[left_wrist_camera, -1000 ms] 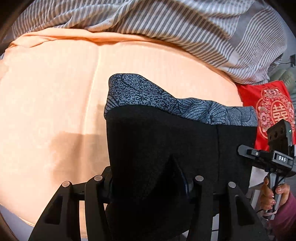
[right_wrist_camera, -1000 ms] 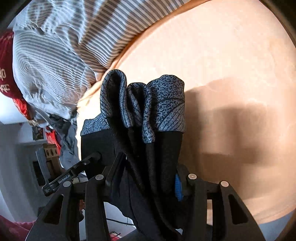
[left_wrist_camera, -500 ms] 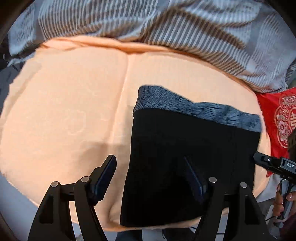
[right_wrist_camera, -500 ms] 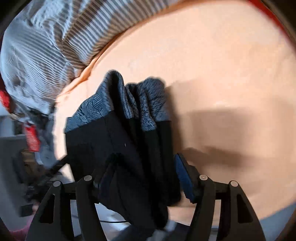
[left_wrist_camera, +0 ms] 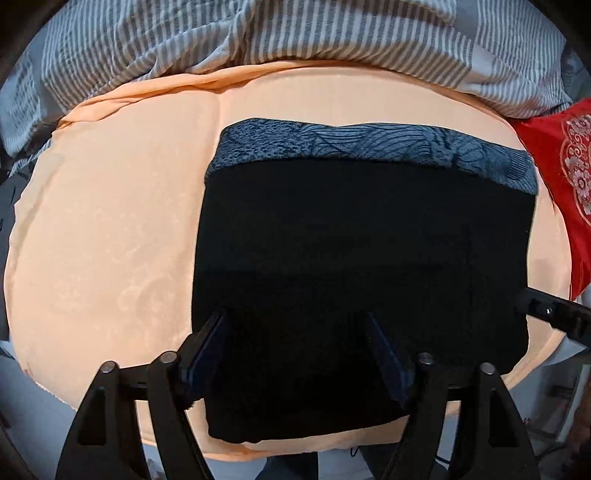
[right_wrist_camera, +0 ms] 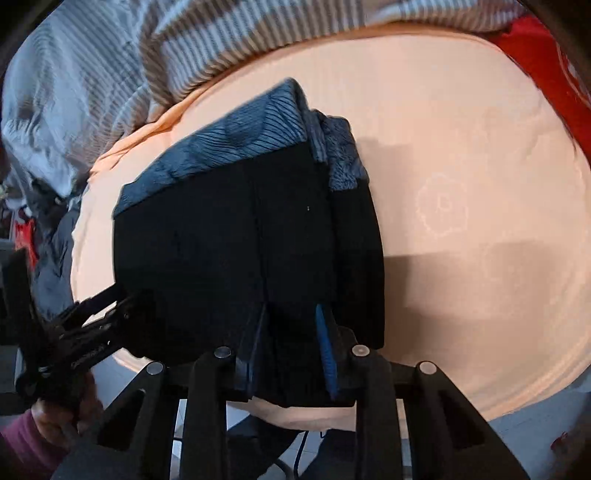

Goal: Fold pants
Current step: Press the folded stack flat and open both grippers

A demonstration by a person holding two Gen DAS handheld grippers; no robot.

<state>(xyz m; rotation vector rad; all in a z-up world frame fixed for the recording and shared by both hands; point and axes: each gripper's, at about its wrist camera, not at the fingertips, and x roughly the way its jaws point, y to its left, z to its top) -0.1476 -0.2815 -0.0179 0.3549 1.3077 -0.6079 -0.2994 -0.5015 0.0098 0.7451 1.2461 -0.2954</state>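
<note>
Folded black pants [left_wrist_camera: 351, 240] with a grey patterned waistband [left_wrist_camera: 369, 144] lie flat on the peach bed sheet [left_wrist_camera: 103, 221]. My left gripper [left_wrist_camera: 293, 321] hovers over the near left part of the pants. Its jaws are opening wide and its pads are clear of the cloth. In the right wrist view the pants [right_wrist_camera: 229, 240] show stacked layers along their right edge. My right gripper [right_wrist_camera: 288, 325] is at their near right corner, its jaws closing narrowly on a fold of black cloth between the pads. The left gripper's body [right_wrist_camera: 85, 332] shows at the lower left there.
A grey striped duvet [left_wrist_camera: 258, 33] is bunched along the far side of the bed. A red patterned pillow [left_wrist_camera: 561, 166] lies at the right. The bed's near edge runs just below the pants. A hand in a magenta sleeve [right_wrist_camera: 22, 439] holds the left gripper.
The pants, held up by both grippers a second ago, now lie flat on the sheet. The left jaws have spread off the cloth. The right jaws opened, then narrowed again on the corner.
</note>
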